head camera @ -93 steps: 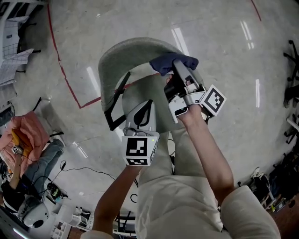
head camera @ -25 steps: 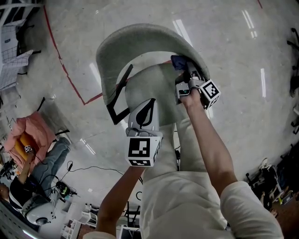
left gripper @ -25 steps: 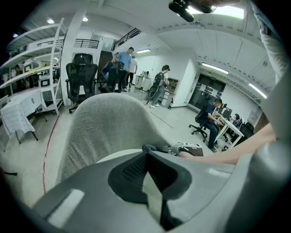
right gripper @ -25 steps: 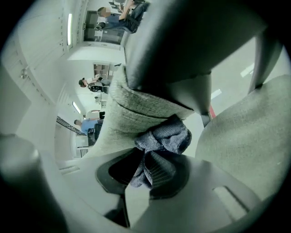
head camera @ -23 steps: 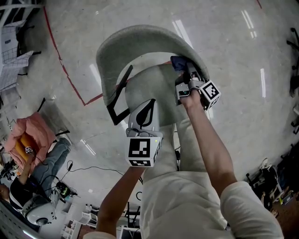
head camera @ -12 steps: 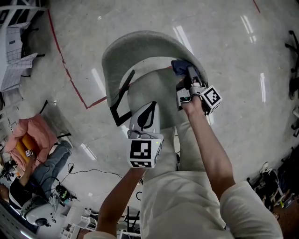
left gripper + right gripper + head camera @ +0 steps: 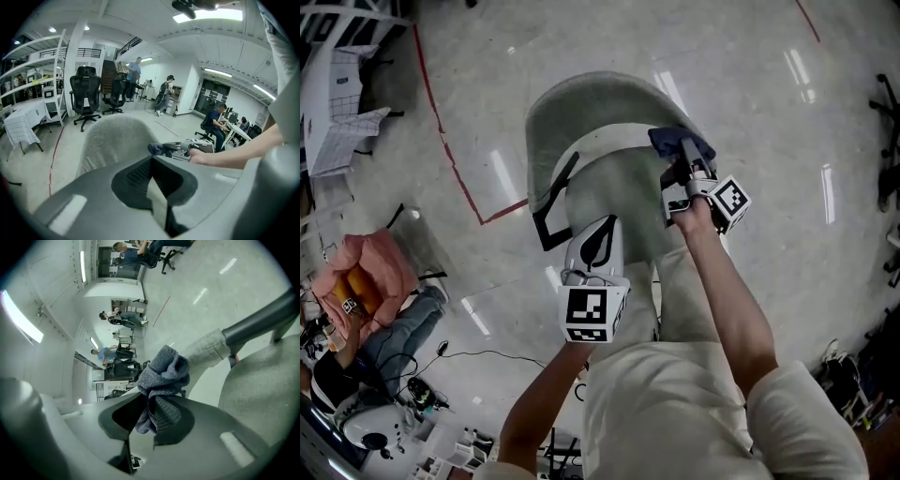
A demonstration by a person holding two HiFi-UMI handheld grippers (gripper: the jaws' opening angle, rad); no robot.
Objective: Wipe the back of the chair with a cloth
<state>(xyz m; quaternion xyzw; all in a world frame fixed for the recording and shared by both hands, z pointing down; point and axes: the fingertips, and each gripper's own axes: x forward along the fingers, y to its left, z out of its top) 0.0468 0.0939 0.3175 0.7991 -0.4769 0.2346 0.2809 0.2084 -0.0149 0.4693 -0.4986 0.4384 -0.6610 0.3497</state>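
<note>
A grey fabric chair back (image 7: 572, 103) curves round its seat (image 7: 623, 192) below me. My right gripper (image 7: 682, 157) is shut on a bunched blue cloth (image 7: 680, 142), pressed at the right side of the back's inner face. In the right gripper view the cloth (image 7: 161, 373) bulges out of the right gripper (image 7: 151, 411), with the chair back (image 7: 206, 348) just beyond it. My left gripper (image 7: 598, 227) hovers over the seat's near edge, shut and holding nothing. The left gripper (image 7: 151, 163) faces the chair back (image 7: 112, 136) and the cloth (image 7: 157, 149).
A dark armrest (image 7: 551, 202) runs along the chair's left side. Red tape (image 7: 450, 159) marks the shiny floor. A person (image 7: 384, 323) sits on the floor at lower left among cables. Black office chairs (image 7: 85, 96) and people stand farther off.
Since 3.7 s ago my right gripper has carried the cloth from the top of the back down its right side. Over the last second it has hardly shifted. The left gripper stays put.
</note>
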